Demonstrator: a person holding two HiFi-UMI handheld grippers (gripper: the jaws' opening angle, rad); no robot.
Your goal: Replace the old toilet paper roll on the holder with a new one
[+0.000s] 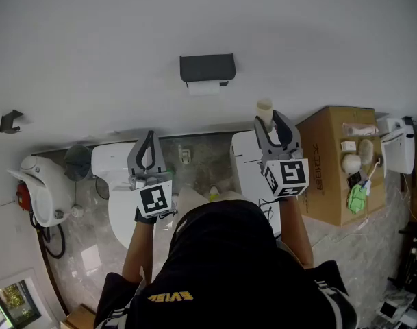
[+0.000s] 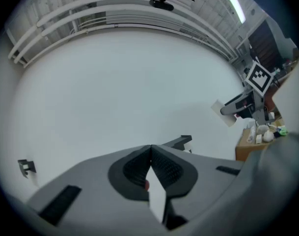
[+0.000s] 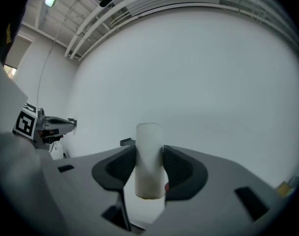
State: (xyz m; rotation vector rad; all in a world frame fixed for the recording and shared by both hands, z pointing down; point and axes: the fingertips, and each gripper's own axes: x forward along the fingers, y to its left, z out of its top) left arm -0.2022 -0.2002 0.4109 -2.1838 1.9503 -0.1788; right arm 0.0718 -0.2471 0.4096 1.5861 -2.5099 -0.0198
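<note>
A dark grey paper holder (image 1: 207, 67) is fixed to the white wall, and a strip of white paper (image 1: 207, 86) shows under it. My right gripper (image 1: 271, 123) is shut on a bare cardboard tube (image 1: 264, 108), which stands upright between the pads (image 3: 177, 167) below and to the right of the holder. In the right gripper view the tube (image 3: 148, 136) fills the jaws and the holder (image 3: 126, 142) sits just behind it. My left gripper (image 1: 150, 136) is lower left of the holder, shut and empty. Its tips meet (image 2: 150, 149) with the holder (image 2: 181, 142) beyond them.
A white toilet (image 1: 119, 184) stands below the left gripper. A cardboard box (image 1: 328, 184) holding small items sits at the right by the wall. A white appliance (image 1: 44, 187) stands at the far left, and a small dark hook (image 1: 11, 120) is on the wall above it.
</note>
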